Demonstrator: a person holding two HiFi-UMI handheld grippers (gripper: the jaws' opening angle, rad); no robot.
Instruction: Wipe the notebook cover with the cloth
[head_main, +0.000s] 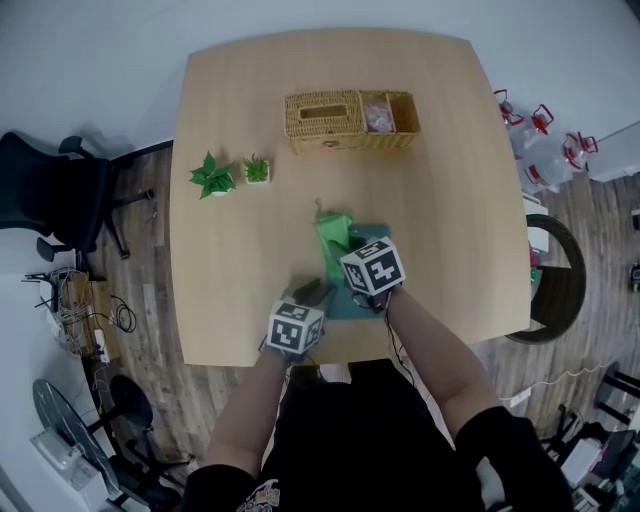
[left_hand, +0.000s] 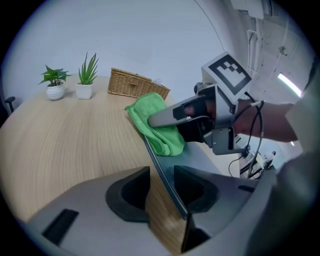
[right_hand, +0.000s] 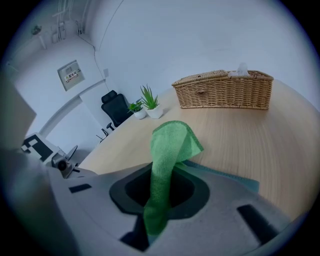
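A teal notebook (head_main: 348, 302) lies flat on the wooden table (head_main: 240, 260) near its front edge. A green cloth (head_main: 333, 238) rests bunched on the notebook's far end. My right gripper (head_main: 352, 258) is shut on the cloth (right_hand: 170, 145), which runs up between its jaws (right_hand: 160, 192) and folds over onto the notebook (right_hand: 225, 176). My left gripper (head_main: 314, 294) sits at the notebook's near left corner. Its jaws (left_hand: 161, 192) straddle the notebook's edge (left_hand: 200, 160), with bare wood showing beside the left pad. In the left gripper view the right gripper (left_hand: 167, 120) presses on the cloth (left_hand: 150, 107).
A wicker basket (head_main: 350, 120) with a tissue box stands at the table's far side. Two small potted plants (head_main: 213, 177) (head_main: 257, 170) stand at the left. A black office chair (head_main: 50, 195) is on the floor beyond the table's left edge.
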